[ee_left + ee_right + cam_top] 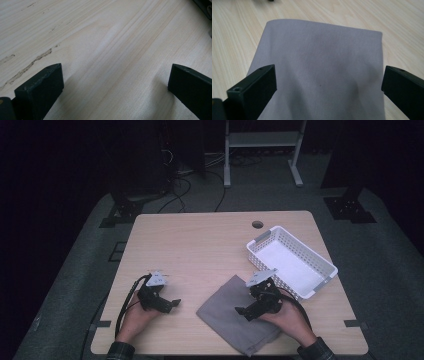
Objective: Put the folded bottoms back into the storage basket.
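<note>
A grey cloth [236, 317] lies folded flat on the wooden counter [200, 245], near the front edge and right of the middle, with one corner pointing toward the counter's centre. The right gripper [241, 311] hovers over the cloth, held in the person's right hand [287, 316], which rests at the cloth's right side. In the right gripper view its jaws stand wide apart with nothing between them, and the cloth [322, 72] spreads smooth beneath them, its far edge straight and bare wood beyond it.

The left gripper [176, 303] sits near the front left corner of the counter, held in the left hand [136, 317], well apart from the cloth. In the left gripper view its jaws are also spread wide and hold nothing; under them is bare wood grain with a pale scuffed streak [30, 65] at the left.

A white slotted basket [291, 261] stands by the right edge of the counter, just behind the right gripper, set at an angle to the edges. A round hole [257, 224] sits near the back edge.
</note>
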`<control>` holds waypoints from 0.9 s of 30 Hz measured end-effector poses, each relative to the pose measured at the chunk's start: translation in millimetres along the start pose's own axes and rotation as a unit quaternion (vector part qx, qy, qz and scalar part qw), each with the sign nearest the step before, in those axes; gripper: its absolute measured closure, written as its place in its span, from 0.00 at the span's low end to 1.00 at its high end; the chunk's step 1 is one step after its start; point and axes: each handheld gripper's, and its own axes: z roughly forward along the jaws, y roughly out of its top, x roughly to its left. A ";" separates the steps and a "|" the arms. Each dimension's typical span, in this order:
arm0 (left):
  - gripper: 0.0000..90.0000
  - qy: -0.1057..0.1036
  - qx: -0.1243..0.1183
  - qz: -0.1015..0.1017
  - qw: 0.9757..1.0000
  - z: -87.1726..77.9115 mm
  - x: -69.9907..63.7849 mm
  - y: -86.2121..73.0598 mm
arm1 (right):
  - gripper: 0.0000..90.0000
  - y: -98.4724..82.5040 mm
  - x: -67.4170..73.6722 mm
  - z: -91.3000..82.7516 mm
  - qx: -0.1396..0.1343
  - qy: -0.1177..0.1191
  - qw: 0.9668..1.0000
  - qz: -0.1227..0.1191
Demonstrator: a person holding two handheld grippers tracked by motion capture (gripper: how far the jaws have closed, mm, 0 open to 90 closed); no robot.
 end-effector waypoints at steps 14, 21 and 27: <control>0.00 0.000 0.000 0.001 1.000 0.0 0.2 0.0 | 0.00 -12.1 2.8 16.1 0.035 0.002 0.999 -0.006; 0.00 0.000 0.000 0.001 1.000 0.0 0.1 0.0 | 0.00 -19.1 5.4 23.8 0.057 0.002 0.998 -0.008; 0.00 0.000 0.000 0.001 1.000 0.0 0.2 0.0 | 0.00 -23.9 4.5 32.9 0.084 -0.005 0.996 -0.010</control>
